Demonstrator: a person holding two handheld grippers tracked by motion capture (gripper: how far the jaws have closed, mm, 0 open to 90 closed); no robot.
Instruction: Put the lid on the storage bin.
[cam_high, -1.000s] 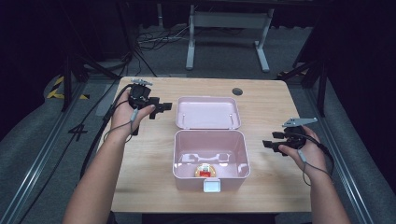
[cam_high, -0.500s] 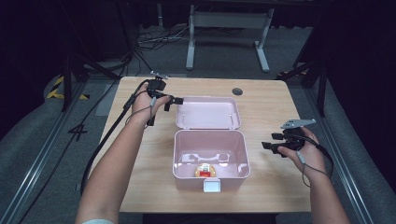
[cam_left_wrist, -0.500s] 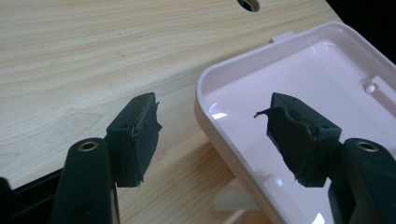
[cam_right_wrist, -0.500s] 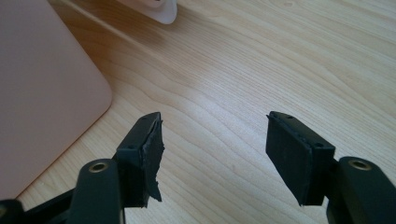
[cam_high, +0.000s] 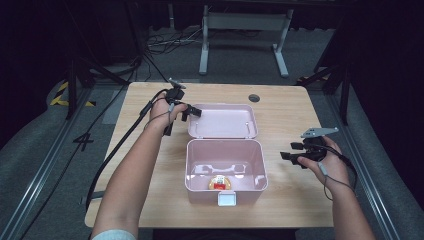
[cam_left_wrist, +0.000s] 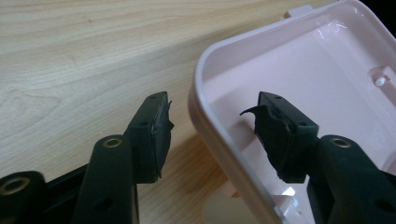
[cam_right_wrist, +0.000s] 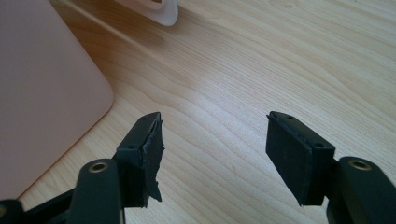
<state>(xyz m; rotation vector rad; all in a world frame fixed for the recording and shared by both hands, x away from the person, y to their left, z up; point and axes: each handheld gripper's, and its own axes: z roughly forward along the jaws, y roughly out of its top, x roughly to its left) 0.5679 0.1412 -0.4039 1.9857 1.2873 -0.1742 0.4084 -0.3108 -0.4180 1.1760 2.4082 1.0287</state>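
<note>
An open pink box stands mid-table, its lid laid back flat behind it. A small yellow and red item lies inside near the front wall. My left gripper is at the lid's left edge. In the left gripper view it is open and straddles the lid's rim, one jaw over the wood, the other inside the lid, touching nothing that I can see. My right gripper hovers to the right of the box, open and empty, beside the box wall.
The wooden table has a white latch on the box front and a round cable hole near the far edge. Cables trail off the left side. Metal stand legs sit on the floor beyond.
My left gripper has moved forward and to the right, from the table's left side to the lid's left edge. The right gripper has stayed where it was.
</note>
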